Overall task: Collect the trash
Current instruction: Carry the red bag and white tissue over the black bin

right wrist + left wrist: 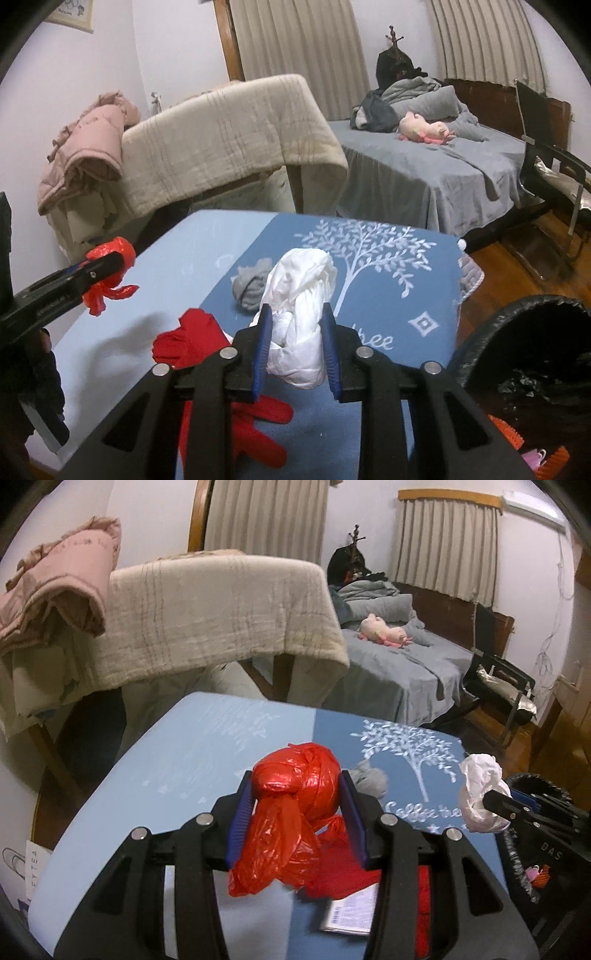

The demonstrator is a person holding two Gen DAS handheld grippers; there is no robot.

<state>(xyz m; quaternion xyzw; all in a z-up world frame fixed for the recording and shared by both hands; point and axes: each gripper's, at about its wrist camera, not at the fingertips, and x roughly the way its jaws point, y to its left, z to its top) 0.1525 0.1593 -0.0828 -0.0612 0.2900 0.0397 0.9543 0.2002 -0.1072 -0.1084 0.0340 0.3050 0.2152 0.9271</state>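
Observation:
My left gripper (297,786) is shut on a knotted red plastic bag (295,779) and holds it above the blue table (177,760). It also shows in the right wrist view (110,258) at the left. My right gripper (297,317) is shut on a crumpled white plastic bag (303,291), also lifted over the table; it shows in the left wrist view (480,790) at the right. A black-lined trash bin (524,354) stands just right of the table. A grey wad (251,288) lies on the table.
A red glove (195,339) and a small booklet (351,912) lie near the table's front. A chair draped with a beige blanket (221,609) and a pink jacket (59,576) stands behind. A bed (424,166) and a black chair (554,173) are beyond.

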